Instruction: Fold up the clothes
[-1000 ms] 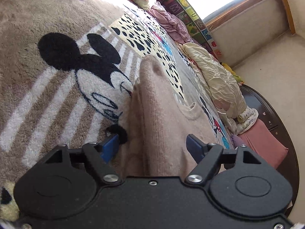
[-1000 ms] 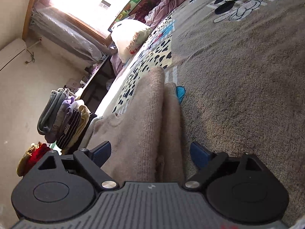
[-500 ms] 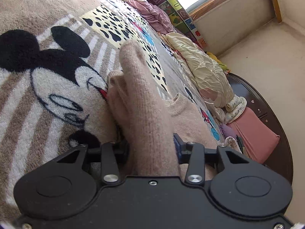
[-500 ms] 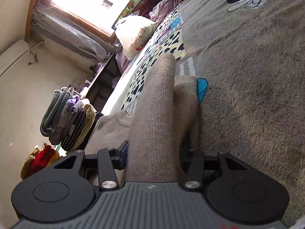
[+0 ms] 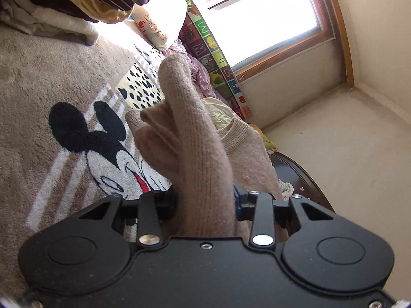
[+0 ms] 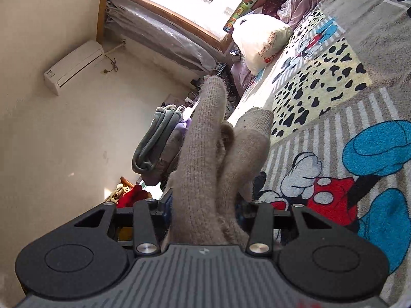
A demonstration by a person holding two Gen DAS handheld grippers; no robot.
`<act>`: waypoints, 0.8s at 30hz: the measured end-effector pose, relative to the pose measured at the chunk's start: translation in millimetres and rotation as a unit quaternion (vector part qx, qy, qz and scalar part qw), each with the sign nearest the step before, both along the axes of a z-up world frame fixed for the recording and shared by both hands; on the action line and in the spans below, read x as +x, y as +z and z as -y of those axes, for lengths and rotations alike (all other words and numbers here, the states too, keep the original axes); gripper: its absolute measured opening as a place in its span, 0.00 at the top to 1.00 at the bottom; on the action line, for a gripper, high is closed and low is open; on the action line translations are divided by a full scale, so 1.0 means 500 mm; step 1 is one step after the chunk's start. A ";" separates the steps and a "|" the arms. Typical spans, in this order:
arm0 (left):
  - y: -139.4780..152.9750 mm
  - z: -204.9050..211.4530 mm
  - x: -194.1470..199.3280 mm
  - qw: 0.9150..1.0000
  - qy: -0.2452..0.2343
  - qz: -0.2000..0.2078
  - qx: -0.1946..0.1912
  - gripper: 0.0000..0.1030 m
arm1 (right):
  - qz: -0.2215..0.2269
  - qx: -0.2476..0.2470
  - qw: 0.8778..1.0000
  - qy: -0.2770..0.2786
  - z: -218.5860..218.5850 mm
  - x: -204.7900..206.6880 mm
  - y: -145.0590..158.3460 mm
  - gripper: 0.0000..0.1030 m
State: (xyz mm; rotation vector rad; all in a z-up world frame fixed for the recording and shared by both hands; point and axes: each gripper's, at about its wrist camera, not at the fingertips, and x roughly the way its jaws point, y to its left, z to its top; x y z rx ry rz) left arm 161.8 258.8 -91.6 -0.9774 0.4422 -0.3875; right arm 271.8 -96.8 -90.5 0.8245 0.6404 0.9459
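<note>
Sweater now lifted off Mickey blanket below window; left tongs and right tongs both clamped on it.

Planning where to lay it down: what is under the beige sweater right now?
Under the sweater lies the cartoon blanket; both grippers hold it. The fabric hides what is directly beneath.

A cartoon-mouse blanket in beige covers the bed beneath a sunlit window. A white pillow lies near an alphabet play mat propped along the wall. An air conditioner hangs on the wall, and folded clothes are stacked beside the bed.
</note>
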 end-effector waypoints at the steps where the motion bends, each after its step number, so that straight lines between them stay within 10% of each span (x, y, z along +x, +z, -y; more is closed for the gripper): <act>1: -0.001 -0.017 -0.010 1.000 0.009 0.001 -0.001 0.65 | 0.001 -0.013 1.000 0.001 -0.016 0.003 -0.006 0.57; 5: -0.057 -0.060 -0.007 0.989 0.064 -0.108 0.080 0.43 | -0.065 -0.173 0.981 -0.050 -0.067 0.031 -0.093 0.44; 11: -0.090 -0.076 -0.012 0.988 0.053 -0.126 0.073 0.38 | -0.063 -0.117 0.991 -0.034 -0.065 0.002 -0.136 0.30; 14: -0.092 -0.043 0.009 0.989 0.028 -0.113 0.088 0.57 | -0.090 -0.078 0.993 -0.022 -0.066 0.015 -0.155 0.52; 24: 0.033 -0.038 0.069 1.000 0.010 0.008 0.022 0.63 | -0.010 0.050 0.998 -0.026 -0.017 0.061 -0.042 0.57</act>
